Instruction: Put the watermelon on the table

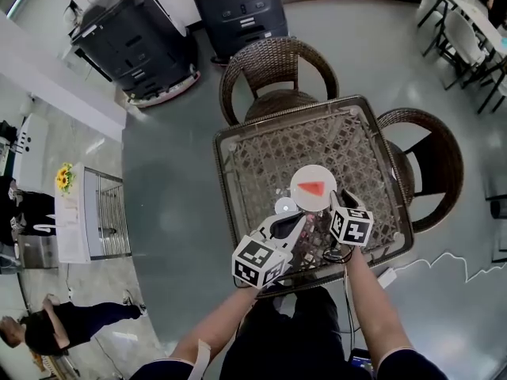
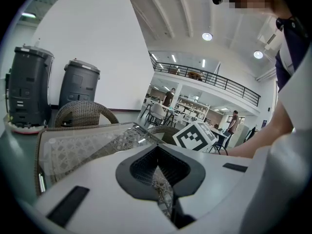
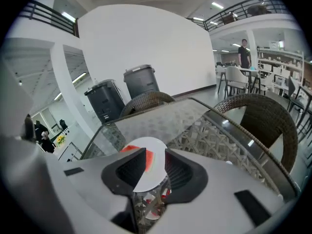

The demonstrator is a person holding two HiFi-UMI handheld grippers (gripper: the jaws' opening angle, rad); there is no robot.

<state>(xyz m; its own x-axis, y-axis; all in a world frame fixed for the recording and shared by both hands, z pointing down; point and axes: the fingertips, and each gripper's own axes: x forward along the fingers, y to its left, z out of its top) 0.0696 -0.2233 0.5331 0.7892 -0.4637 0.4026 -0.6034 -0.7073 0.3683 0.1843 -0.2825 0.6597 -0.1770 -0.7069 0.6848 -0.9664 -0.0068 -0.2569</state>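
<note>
A red watermelon wedge (image 1: 313,187) lies on a white plate (image 1: 299,199) near the front of the glass-topped wicker table (image 1: 225,182). My right gripper (image 1: 336,200) is open just right of the plate, close to its rim and above the table. In the right gripper view, the wedge (image 3: 148,159) and plate (image 3: 148,142) show through the gap between the jaws of that gripper (image 3: 155,156); nothing is held. My left gripper (image 1: 296,221) sits just below and left of the plate. Its jaws (image 2: 157,155) meet at the tips with nothing in them.
A small round pale object (image 1: 285,206) rests on the glass left of the plate. Two wicker chairs (image 1: 277,70) (image 1: 432,161) stand at the far and right sides of the table. Black bins (image 1: 135,38) stand beyond. A person (image 1: 55,323) is at lower left.
</note>
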